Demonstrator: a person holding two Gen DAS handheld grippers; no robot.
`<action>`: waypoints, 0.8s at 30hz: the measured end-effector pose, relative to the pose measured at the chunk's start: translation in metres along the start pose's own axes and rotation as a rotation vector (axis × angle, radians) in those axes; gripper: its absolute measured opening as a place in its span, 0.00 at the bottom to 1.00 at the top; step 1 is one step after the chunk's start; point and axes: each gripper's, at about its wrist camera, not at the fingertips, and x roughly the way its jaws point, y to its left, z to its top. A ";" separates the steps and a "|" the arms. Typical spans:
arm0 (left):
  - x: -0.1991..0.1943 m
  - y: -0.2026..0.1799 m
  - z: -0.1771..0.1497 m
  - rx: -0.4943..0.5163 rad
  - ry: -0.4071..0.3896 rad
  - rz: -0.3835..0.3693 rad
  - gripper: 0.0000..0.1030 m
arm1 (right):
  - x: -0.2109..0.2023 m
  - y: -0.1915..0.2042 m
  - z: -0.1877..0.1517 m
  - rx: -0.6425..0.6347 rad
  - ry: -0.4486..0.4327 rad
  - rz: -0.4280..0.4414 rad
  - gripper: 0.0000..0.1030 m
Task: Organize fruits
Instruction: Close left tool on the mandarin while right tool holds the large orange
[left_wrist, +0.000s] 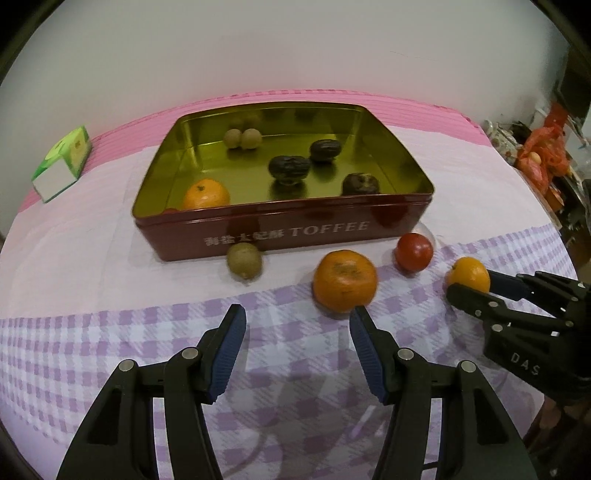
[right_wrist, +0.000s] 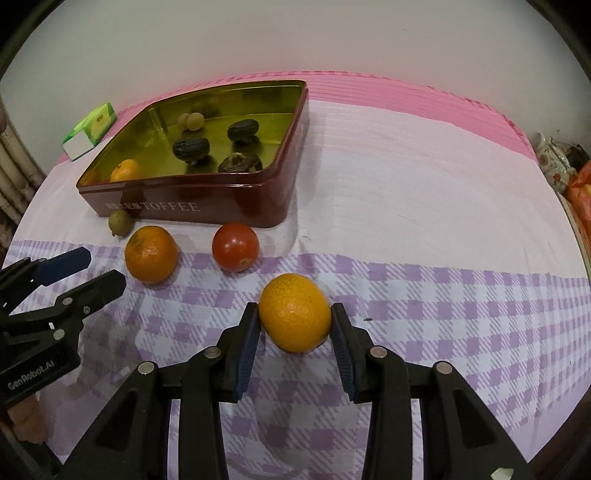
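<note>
While the left gripper (left_wrist: 297, 321) gapes empty, the right gripper (right_wrist: 294, 320) clasps a yellow orange (right_wrist: 294, 312).

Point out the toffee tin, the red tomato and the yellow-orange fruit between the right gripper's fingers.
toffee tin (left_wrist: 295, 236): left wrist view, on its red front wall.
red tomato (right_wrist: 235, 246): right wrist view, on the middle of its skin.
yellow-orange fruit (right_wrist: 294, 312): right wrist view, on the middle of its peel.

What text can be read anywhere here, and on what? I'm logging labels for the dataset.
"TOFFEE": front wall of the red tin.
Chinese characters to the left of it on the tin: too blurred to read.
"DAS": body of the right claw.
"GenRobot.AI": body of the left claw.
Green box: print too small to read.
</note>
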 end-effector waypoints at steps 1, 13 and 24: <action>0.000 -0.002 0.001 0.003 0.000 -0.002 0.58 | 0.001 0.000 0.000 0.003 0.000 0.002 0.35; 0.012 -0.019 0.009 0.033 0.008 0.000 0.58 | 0.001 -0.002 -0.003 0.023 -0.004 0.020 0.35; 0.027 -0.022 0.014 0.036 0.024 0.003 0.58 | 0.001 -0.003 -0.002 0.031 -0.005 0.027 0.35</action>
